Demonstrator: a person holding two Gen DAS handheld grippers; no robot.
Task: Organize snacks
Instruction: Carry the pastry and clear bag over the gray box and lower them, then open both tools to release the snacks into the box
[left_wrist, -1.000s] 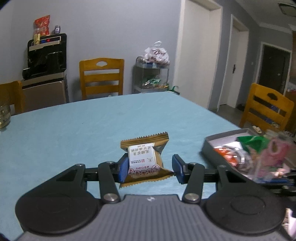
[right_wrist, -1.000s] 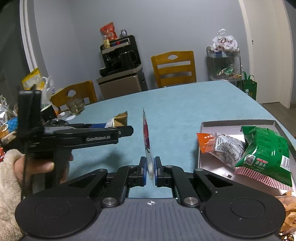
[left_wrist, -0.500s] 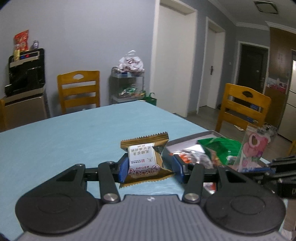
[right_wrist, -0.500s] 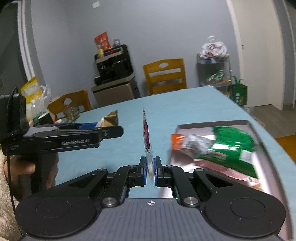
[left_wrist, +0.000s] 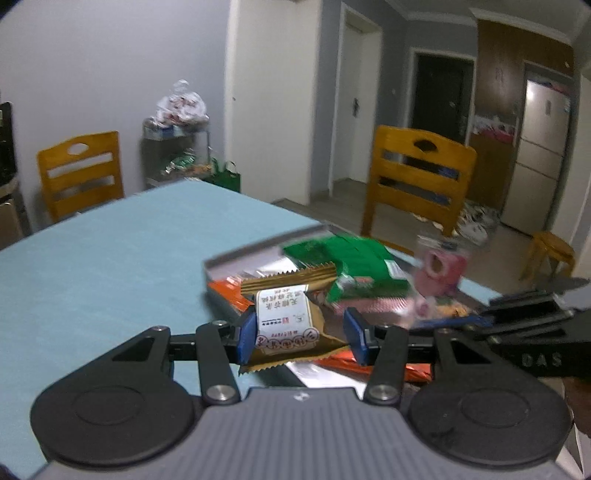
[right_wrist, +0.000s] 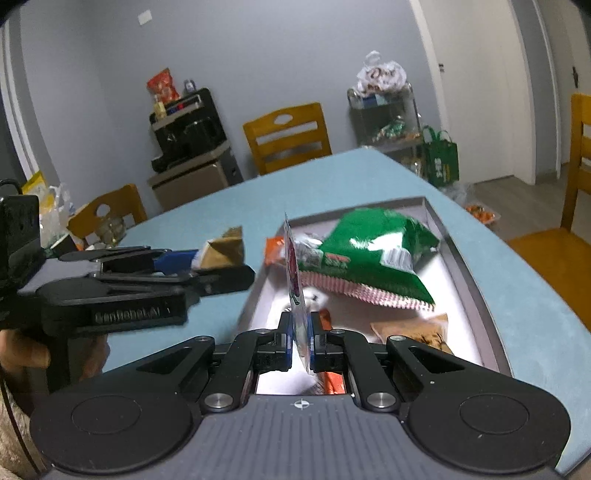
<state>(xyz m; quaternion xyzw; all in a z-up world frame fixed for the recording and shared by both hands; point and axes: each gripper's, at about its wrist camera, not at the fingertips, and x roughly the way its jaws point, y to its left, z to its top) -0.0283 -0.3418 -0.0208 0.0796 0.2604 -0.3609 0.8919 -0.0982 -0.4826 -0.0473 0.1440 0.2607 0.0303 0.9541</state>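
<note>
Two snacks are in transit: the left gripper (left_wrist: 299, 338) clamps a gold packet (left_wrist: 288, 321) at the tray's (right_wrist: 465, 266) near-left edge, the right gripper (right_wrist: 300, 341) pinches a pink sachet (right_wrist: 293, 269) above it. Green bag (right_wrist: 369, 254) and several packets are already inside; both await release.

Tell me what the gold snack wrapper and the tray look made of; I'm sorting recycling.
Gold snack wrapper: probably metallised plastic film, glossy, with crimped zigzag ends. Tray: grey, matte, thin straight walls; could be metal or stiff card, the look leaves it open.
</note>
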